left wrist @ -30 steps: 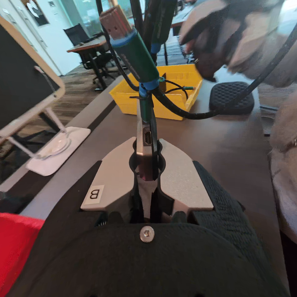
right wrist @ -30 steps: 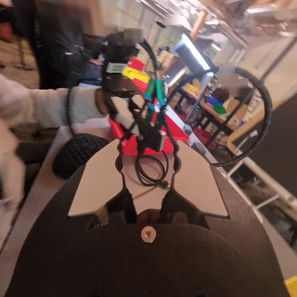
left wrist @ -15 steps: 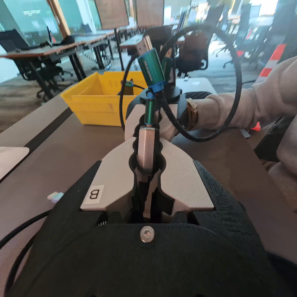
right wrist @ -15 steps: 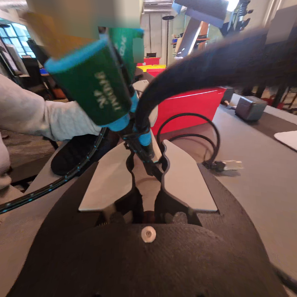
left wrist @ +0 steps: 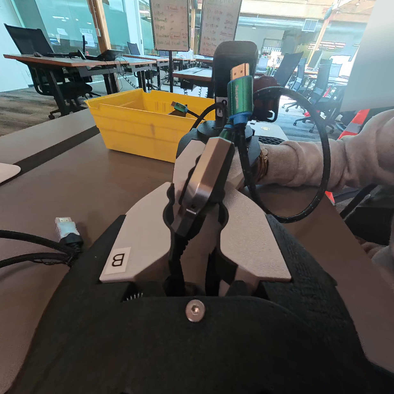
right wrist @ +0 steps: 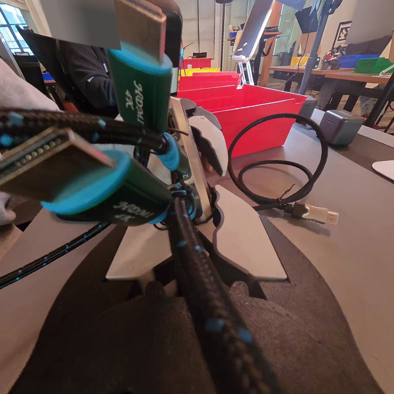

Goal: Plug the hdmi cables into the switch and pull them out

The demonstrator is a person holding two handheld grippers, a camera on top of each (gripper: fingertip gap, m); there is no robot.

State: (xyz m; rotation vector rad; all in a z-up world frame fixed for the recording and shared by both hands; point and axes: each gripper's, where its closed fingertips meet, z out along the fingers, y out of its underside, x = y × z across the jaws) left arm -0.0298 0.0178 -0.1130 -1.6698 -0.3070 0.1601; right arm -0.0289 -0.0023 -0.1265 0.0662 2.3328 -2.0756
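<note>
The silver switch [left wrist: 210,170] is clamped above the worktop [left wrist: 85,181] by the left hand-held gripper [left wrist: 195,204], while a braided black cable [right wrist: 193,241] is pinched by the right hand-held gripper [right wrist: 191,215].

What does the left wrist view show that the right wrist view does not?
Only the left wrist view shows the yellow bin with a green plug inside. Only the right wrist view shows the red bin and the grey cube. Both show the silver switch, the green HDMI plugs and the silver plug lying on the table.
</note>
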